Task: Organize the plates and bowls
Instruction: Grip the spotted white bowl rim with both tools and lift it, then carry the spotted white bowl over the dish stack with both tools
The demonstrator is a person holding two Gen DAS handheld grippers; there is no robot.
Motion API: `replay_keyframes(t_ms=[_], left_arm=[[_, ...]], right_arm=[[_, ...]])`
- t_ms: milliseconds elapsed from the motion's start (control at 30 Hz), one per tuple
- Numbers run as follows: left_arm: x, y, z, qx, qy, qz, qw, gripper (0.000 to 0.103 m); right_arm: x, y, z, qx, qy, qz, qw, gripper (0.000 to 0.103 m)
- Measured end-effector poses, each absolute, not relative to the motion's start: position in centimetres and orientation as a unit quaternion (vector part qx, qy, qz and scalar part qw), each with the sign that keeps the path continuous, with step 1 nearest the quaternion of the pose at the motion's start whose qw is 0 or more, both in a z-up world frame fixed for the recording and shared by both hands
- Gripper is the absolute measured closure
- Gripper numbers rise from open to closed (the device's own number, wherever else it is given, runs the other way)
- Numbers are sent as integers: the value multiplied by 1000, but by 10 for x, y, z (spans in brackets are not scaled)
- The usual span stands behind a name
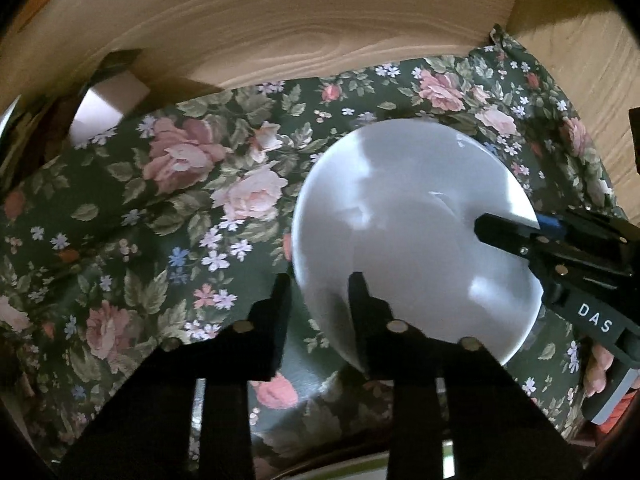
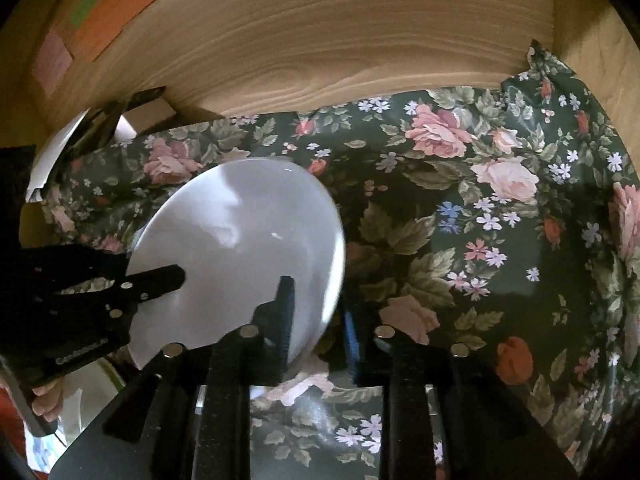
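A white plate (image 1: 416,236) hangs tilted above a floral cloth (image 1: 168,208) inside a wooden cabinet. My left gripper (image 1: 320,296) straddles the plate's near-left rim, one finger over it and one beside it. My right gripper shows in the left wrist view (image 1: 508,228), clamped on the plate's right rim. In the right wrist view the plate (image 2: 240,256) sits at the left. My right gripper (image 2: 320,300) has its left finger over the plate and its right finger under the rim. My left gripper (image 2: 168,280) reaches onto the plate from the left.
The wooden back wall (image 1: 300,32) and right side wall (image 1: 580,92) close in the shelf. A white box (image 1: 108,108) stands at the back left corner. The floral cloth (image 2: 480,240) stretches to the right of the plate.
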State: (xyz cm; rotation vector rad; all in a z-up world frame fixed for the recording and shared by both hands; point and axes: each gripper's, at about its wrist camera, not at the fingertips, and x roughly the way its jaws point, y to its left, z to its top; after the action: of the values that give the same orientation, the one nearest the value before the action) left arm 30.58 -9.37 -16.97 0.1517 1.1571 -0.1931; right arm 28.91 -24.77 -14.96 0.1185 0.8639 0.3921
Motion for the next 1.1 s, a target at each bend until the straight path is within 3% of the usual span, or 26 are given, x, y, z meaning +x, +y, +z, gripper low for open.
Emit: replay_keyframes(t_ms=[67,300,1100], left_arm=[[305,-96,-170,74,545,-94,830,85],[302,-94,-165,68,539,-92,834,87],[224,-50,-90,34,443,-82,892,87]], right_arm=[[287,-245,-148,48,412,184,891,86],[279,-247,-144,57,403,186,894,86],[206,-212,-79,40,303,208,929,86]])
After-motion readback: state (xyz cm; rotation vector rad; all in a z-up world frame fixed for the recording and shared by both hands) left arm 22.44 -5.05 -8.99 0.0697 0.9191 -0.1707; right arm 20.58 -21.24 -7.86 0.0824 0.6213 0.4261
